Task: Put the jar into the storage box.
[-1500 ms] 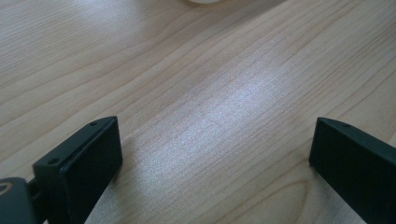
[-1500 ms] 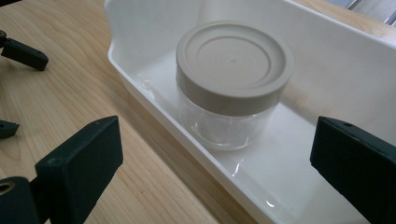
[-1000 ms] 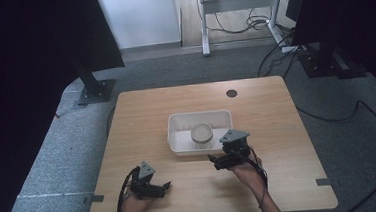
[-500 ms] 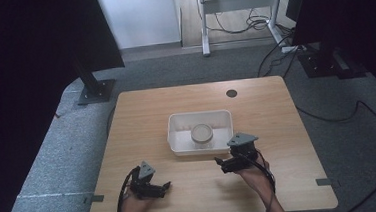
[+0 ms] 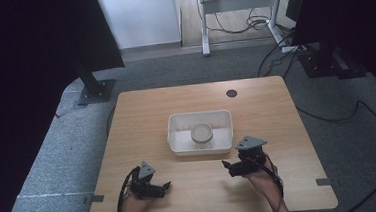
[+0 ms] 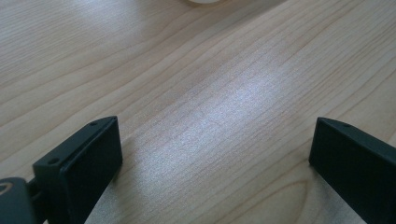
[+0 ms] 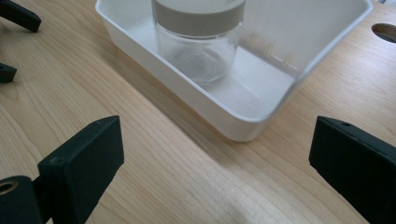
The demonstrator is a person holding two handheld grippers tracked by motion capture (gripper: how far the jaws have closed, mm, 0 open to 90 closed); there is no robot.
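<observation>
Black jaws of the right gripper [image 5: 226, 165] stood wide apart with nothing between them, seen plainly in the right gripper view [image 7: 212, 168]. Its grey three-cornered plate [image 5: 250, 142] sat on top, and the person's right hand [image 5: 261, 176] held it low over the wooden table [image 5: 141, 114]. Just ahead of those jaws lay a white tray [image 7: 243, 126], its near wall close to the jaw tips but apart from them. Inside the tray stood a clear glass jar [image 7: 198, 51] with a beige lid [image 7: 198, 16], upright, near the tray's middle in the high view [image 5: 201, 134]. The tray [image 5: 178, 141] sat at about the centre of the table. The left gripper [image 5: 167, 186] was held by the left hand [image 5: 133, 205] well apart from the right one, nearer the table's front edge and off to the tray's left. Its jaws were likewise spread, with bare wood grain between them in the left gripper view [image 6: 212, 158]. Past the far side of the tray, a dark round hole [image 5: 231, 93] marked the tabletop. Grey carpet [image 5: 54, 160] surrounded the table, with black cables [image 5: 367, 118] trailing across it.
</observation>
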